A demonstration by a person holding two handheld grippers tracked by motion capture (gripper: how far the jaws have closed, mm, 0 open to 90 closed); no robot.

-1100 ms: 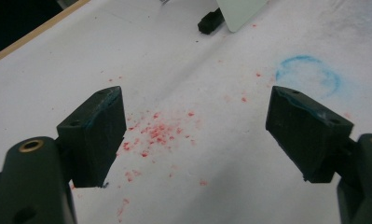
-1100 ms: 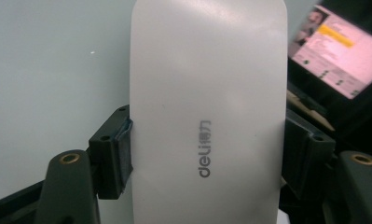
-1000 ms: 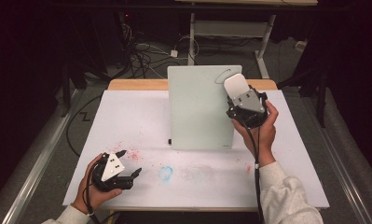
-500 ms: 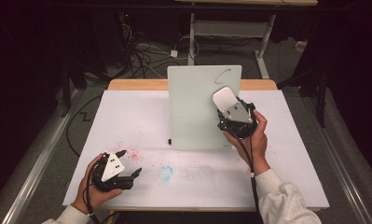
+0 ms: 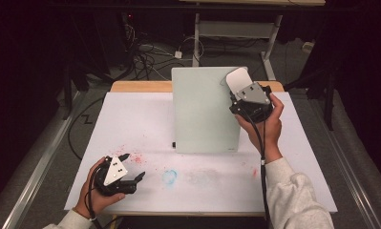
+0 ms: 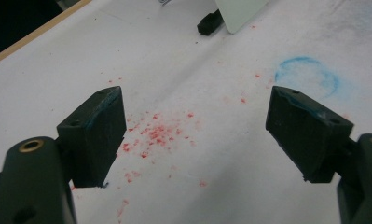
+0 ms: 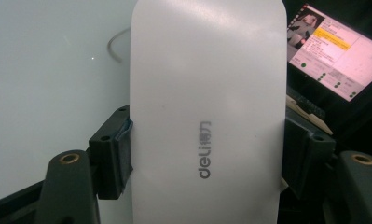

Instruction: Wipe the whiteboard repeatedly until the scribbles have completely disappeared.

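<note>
The right gripper (image 5: 243, 93) clamped a white whiteboard eraser (image 7: 207, 107) over the whiteboard's (image 5: 202, 112) far right corner, where its smooth shell might slip from the jaws under pressure, while the left gripper (image 5: 131, 167) rested wide apart, empty.

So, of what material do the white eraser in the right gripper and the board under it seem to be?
The white eraser looks like smooth matte plastic: an even soft sheen and a printed grey logo. The board looks like glossy glass or coated whiteboard, pale green-white, with a small glint in the right gripper view; which one is unclear.
</note>
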